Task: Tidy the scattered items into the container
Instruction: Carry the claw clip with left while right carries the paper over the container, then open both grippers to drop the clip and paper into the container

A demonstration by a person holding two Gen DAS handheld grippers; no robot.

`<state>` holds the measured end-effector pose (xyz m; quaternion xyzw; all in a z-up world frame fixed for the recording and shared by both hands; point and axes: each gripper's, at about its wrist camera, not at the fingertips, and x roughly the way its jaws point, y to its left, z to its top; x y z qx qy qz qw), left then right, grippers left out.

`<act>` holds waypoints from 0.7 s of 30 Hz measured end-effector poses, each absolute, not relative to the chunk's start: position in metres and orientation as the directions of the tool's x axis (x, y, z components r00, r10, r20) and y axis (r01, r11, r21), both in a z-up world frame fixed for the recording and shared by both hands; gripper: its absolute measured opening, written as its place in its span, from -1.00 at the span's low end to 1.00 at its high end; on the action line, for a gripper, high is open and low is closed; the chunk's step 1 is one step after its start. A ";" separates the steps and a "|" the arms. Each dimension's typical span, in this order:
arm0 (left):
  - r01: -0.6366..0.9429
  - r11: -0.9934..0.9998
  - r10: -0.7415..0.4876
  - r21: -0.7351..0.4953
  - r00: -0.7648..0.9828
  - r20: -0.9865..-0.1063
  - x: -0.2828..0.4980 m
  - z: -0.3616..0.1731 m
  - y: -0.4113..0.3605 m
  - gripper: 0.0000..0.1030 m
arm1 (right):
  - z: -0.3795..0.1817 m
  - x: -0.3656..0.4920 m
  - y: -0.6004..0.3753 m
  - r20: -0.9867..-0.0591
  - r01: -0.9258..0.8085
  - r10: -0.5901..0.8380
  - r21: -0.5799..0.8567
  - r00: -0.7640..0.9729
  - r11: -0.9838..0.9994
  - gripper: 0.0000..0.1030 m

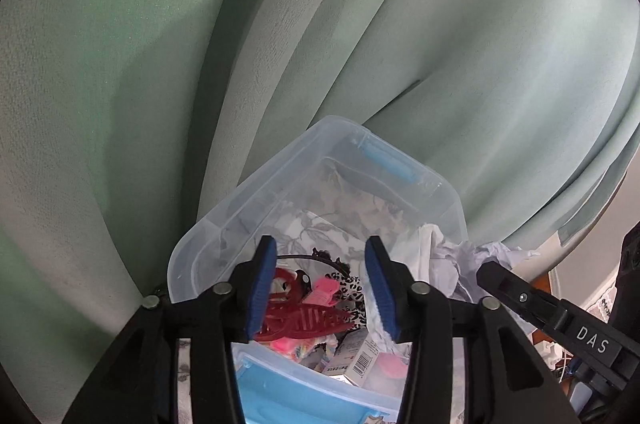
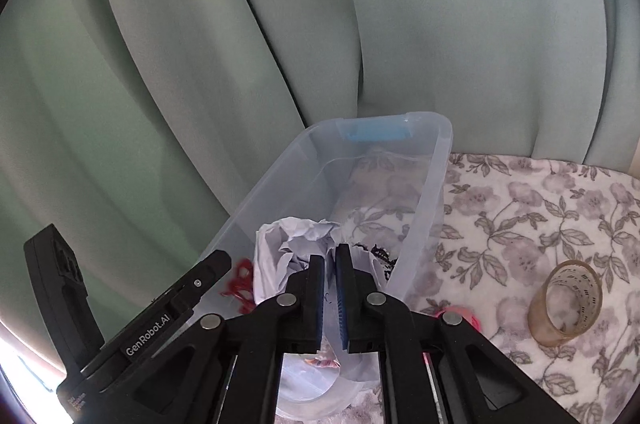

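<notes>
A clear plastic container (image 1: 208,224) (image 2: 440,160) stands on a floral cloth against a green curtain. Inside lie a red hair claw (image 1: 304,320), a pink clip (image 1: 324,292), a leopard-print band (image 1: 352,288), a small barcoded box (image 1: 356,356) and crumpled white paper (image 1: 448,256) (image 2: 296,240). My left gripper (image 1: 322,288) hangs open over the container's near end, the red claw below and between its blue pads. My right gripper (image 2: 330,264) stands just over the container with a narrow gap between its pads and the crumpled paper at its tips.
A roll of clear tape (image 2: 566,304) stands on the floral cloth (image 2: 540,208) right of the container, with a pink item (image 2: 460,316) half hidden behind my right gripper. The curtain (image 2: 200,64) hangs close behind. A light blue lid piece (image 1: 288,396) sits at the container's near edge.
</notes>
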<state>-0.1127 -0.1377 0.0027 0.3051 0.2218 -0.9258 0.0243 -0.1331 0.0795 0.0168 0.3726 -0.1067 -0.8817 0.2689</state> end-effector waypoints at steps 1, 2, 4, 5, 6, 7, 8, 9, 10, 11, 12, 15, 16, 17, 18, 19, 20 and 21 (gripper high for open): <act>0.179 -0.901 0.093 -0.396 -0.811 -0.578 -0.114 0.002 -0.136 0.04 | 0.015 -0.133 0.079 -0.599 0.400 -0.557 0.388 -0.575 -0.830 -0.62; 0.178 -0.902 0.094 -0.393 -0.808 -0.581 -0.113 0.001 -0.135 0.05 | 0.014 -0.133 0.078 -0.598 0.404 -0.560 0.387 -0.574 -0.829 -0.42; 0.174 -0.903 0.099 -0.392 -0.804 -0.586 -0.118 -0.001 -0.134 0.07 | 0.011 -0.136 0.077 -0.593 0.410 -0.567 0.392 -0.572 -0.824 -0.22; 0.174 -0.903 0.101 -0.393 -0.803 -0.588 -0.117 -0.001 -0.133 0.11 | 0.010 -0.136 0.077 -0.591 0.412 -0.571 0.395 -0.570 -0.821 -0.20; 0.174 -0.902 0.103 -0.395 -0.802 -0.588 -0.117 -0.001 -0.132 0.14 | 0.009 -0.137 0.077 -0.590 0.414 -0.573 0.397 -0.569 -0.819 -0.20; 0.176 -0.901 0.103 -0.396 -0.802 -0.589 -0.127 -0.003 -0.132 0.15 | 0.008 -0.138 0.078 -0.590 0.416 -0.574 0.396 -0.568 -0.819 -0.20; 0.177 -0.900 0.103 -0.399 -0.802 -0.589 -0.123 -0.004 -0.134 0.16 | 0.008 -0.138 0.077 -0.591 0.413 -0.572 0.395 -0.569 -0.820 -0.17; 0.178 -0.899 0.103 -0.401 -0.802 -0.588 -0.119 -0.004 -0.139 0.22 | 0.008 -0.138 0.077 -0.590 0.414 -0.573 0.397 -0.568 -0.819 -0.14; 0.181 -0.897 0.102 -0.403 -0.803 -0.587 -0.110 -0.005 -0.151 0.24 | 0.008 -0.138 0.078 -0.587 0.416 -0.577 0.400 -0.568 -0.817 -0.10; 0.183 -0.896 0.100 -0.405 -0.805 -0.585 -0.111 -0.006 -0.153 0.27 | 0.009 -0.137 0.078 -0.585 0.416 -0.578 0.402 -0.570 -0.816 -0.06; 0.184 -0.895 0.099 -0.407 -0.806 -0.584 -0.110 -0.006 -0.153 0.27 | 0.010 -0.137 0.079 -0.579 0.417 -0.581 0.405 -0.571 -0.814 -0.03; 0.182 -0.894 0.099 -0.408 -0.809 -0.579 -0.109 -0.003 -0.155 0.28 | 0.015 -0.134 0.079 -0.560 0.431 -0.596 0.411 -0.576 -0.803 0.07; 0.181 -0.895 0.099 -0.408 -0.811 -0.576 -0.108 -0.002 -0.155 0.29 | 0.018 -0.131 0.079 -0.555 0.437 -0.598 0.409 -0.578 -0.801 0.10; 0.179 -0.895 0.100 -0.409 -0.813 -0.574 -0.108 -0.001 -0.155 0.29 | 0.020 -0.130 0.079 -0.549 0.443 -0.602 0.408 -0.580 -0.798 0.14; 0.177 -0.895 0.101 -0.409 -0.814 -0.572 -0.107 0.000 -0.155 0.29 | 0.024 -0.127 0.079 -0.545 0.445 -0.603 0.407 -0.583 -0.798 0.15; 0.175 -0.895 0.101 -0.410 -0.816 -0.569 -0.105 0.002 -0.155 0.29 | 0.025 -0.125 0.079 -0.543 0.445 -0.601 0.404 -0.586 -0.799 0.15; 0.174 -0.896 0.100 -0.410 -0.818 -0.566 -0.103 0.004 -0.155 0.29 | 0.027 -0.124 0.079 -0.541 0.445 -0.601 0.404 -0.588 -0.799 0.15; 0.172 -0.896 0.100 -0.410 -0.820 -0.563 -0.102 0.006 -0.155 0.29 | 0.029 -0.122 0.080 -0.540 0.444 -0.600 0.403 -0.591 -0.800 0.15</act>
